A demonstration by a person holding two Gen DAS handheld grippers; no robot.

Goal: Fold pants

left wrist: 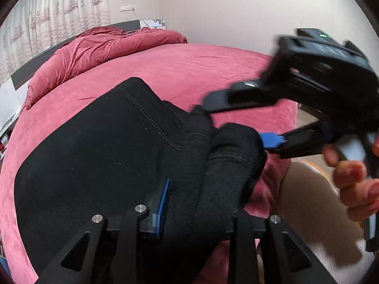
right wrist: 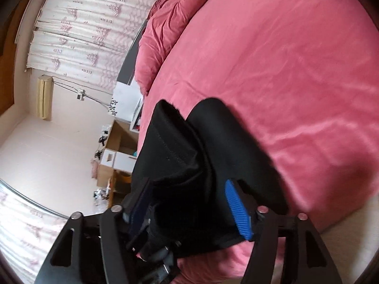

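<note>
We have the black pants lying on the pink bed, their near edge bunched at the mattress edge. Our left gripper stands part open with cloth between its jaws; whether it pinches, we cannot tell. Our right gripper gapes wider around a fold. We should let both ends drop level, then smooth the crease.
</note>
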